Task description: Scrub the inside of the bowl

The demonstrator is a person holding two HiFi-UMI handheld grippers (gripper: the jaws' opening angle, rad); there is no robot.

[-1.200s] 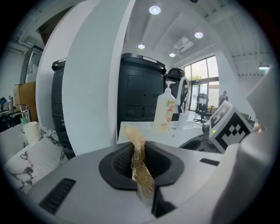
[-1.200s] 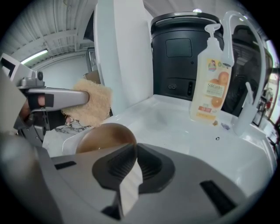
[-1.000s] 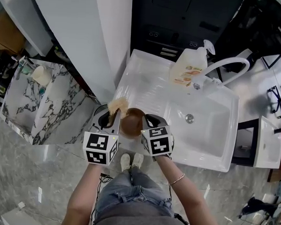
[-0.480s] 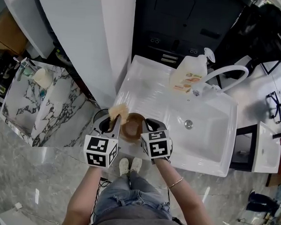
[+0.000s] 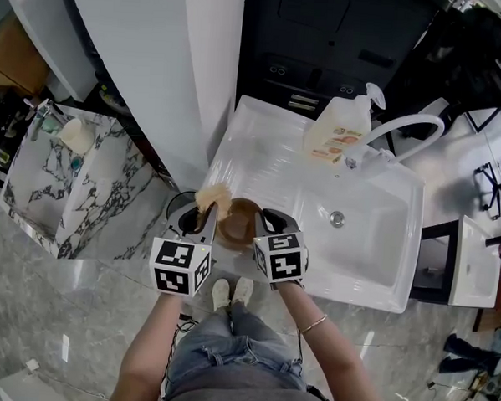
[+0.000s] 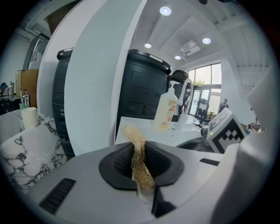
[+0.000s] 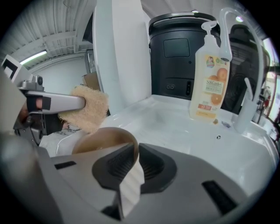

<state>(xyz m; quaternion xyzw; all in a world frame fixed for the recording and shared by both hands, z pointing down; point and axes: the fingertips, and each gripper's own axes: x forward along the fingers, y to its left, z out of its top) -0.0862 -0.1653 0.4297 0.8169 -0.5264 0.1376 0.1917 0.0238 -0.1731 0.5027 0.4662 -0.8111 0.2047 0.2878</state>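
A: Quick, what are the grippers doing rn?

B: The left gripper (image 5: 204,221) is clamping a tan fibrous scrubber (image 5: 210,198), jaws nearly together w/ only the pad's thickness btwn them. The right gripper (image 5: 256,221) is pinching the brown bowl (image 5: 238,220) by its rim, jaws closed down to the wall. The bowl is hanging in the air at the front-left corner of the white sink unit (image 5: 265,158), over the edge by the drainboard and not over the basin.

A: What could be going wrong from here?

B: My guess: it's a thin rim pinch, so pushing hard w/ the scrubber may be levering the bowl round or out of the jaws. It'd then be dropping at the edge, maybe past it to the floor. Also, only a narrow strip of scrubber is sitting in the left jaws, so rubbing could be dragging it loose.

A: Are the views differing at all?

B: Yes. The right gripper view is showing the scrubber's broad face at the bowl's far rim. I can't tell if they're touching, but it isn't down inside. The left gripper view is showing the squeezed strip but no bowl at all. Only the head view is placing the bowl vs. the sink edge, though the marker cubes are covering much of the jaws there.
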